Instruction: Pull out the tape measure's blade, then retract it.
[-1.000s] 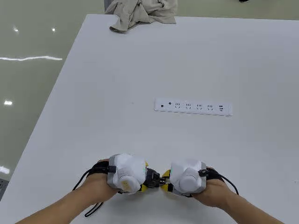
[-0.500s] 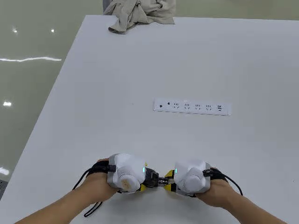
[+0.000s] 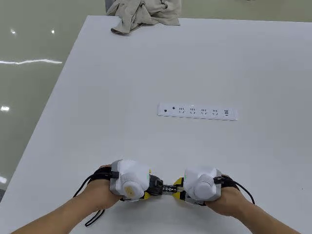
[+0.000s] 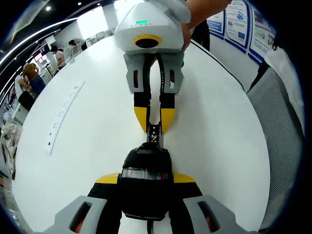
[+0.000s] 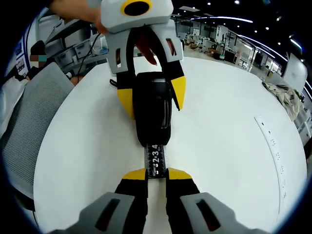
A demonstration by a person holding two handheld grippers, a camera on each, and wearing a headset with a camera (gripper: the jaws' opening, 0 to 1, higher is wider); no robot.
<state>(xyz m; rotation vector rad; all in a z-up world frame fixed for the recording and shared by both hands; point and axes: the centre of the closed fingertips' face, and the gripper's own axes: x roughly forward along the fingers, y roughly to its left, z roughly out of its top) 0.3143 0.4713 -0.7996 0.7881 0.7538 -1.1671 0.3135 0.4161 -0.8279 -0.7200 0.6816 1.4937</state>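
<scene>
The black tape measure case (image 4: 146,180) sits between the jaws of my left gripper (image 4: 146,178), which is shut on it. A short stretch of numbered blade (image 5: 156,161) runs from the case (image 5: 152,109) to my right gripper (image 5: 156,174), which is shut on the blade's end. In the head view both grippers lie low over the near table edge. There the left gripper (image 3: 148,187) and right gripper (image 3: 178,189) face each other, with the blade (image 3: 168,188) bridging the small gap.
A white power strip (image 3: 197,111) lies mid-table beyond the grippers. A crumpled beige cloth (image 3: 143,12) sits at the far edge. The white table (image 3: 122,87) ends at the left over shiny floor. A grey mesh chair (image 4: 282,126) stands beside the table.
The gap between the two grippers has widened a little, and a short length of blade now shows between them. The head camera has shifted slightly.
</scene>
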